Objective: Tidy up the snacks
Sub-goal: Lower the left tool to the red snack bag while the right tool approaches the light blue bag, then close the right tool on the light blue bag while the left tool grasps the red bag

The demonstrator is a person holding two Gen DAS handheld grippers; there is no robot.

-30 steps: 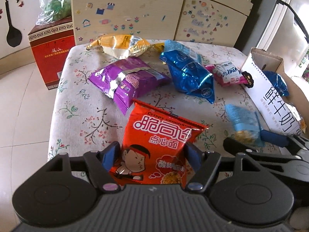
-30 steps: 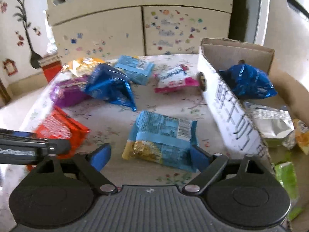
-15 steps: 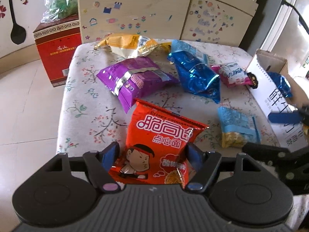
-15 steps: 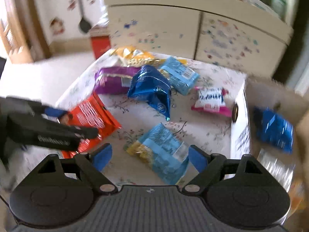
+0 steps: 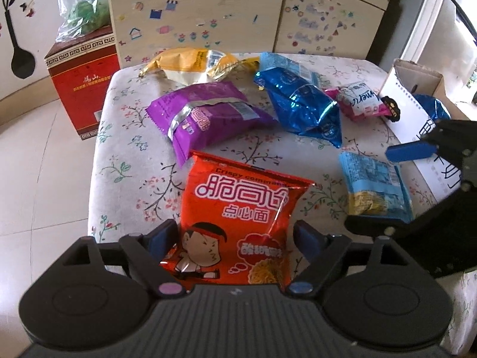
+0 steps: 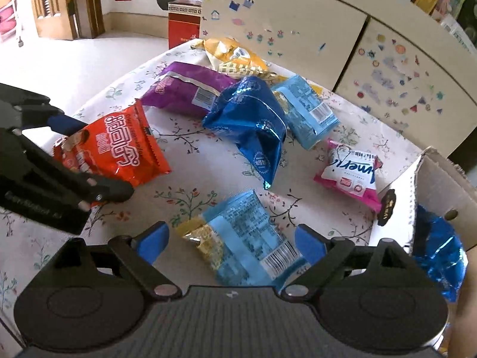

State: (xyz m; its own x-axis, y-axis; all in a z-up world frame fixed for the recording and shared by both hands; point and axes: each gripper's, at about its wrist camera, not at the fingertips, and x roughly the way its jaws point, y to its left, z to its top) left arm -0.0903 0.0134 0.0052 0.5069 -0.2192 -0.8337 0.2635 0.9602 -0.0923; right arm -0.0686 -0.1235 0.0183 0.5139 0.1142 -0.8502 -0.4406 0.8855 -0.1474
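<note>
A cardboard box [image 6: 429,179] stands at the right edge of the floral-covered table [image 5: 125,161], its white printed side toward the snacks. Inside it lies a shiny blue bag [image 6: 438,253]; the same bag shows over the box wall in the left view. The rest of the box is out of frame. A red carton [image 5: 83,86] sits on the floor beyond the table's left corner, with a clear plastic bag of something green [image 5: 80,15] on top.

The left gripper [image 5: 235,238] has the red noodle pack [image 5: 241,226] between its blue pads. The jaws have just been opening: the right pad stands clear of the pack's edge, and the left pad is at or just beside the other edge, so they no longer pinch it. The pack rests on the table near its front edge.

The right gripper [image 6: 232,238] straddles the near end of the light-blue noodle pack [image 6: 244,247], which lies flat near the box. Its jaws have just been widening too, and gaps show on both sides of the pack.

Farther back lie a purple bag [image 5: 205,116], a yellow bag [image 5: 193,62], a dark-blue foil bag [image 5: 304,110], another light-blue pack [image 6: 307,110] and a pink-and-white pack [image 5: 360,101].
</note>
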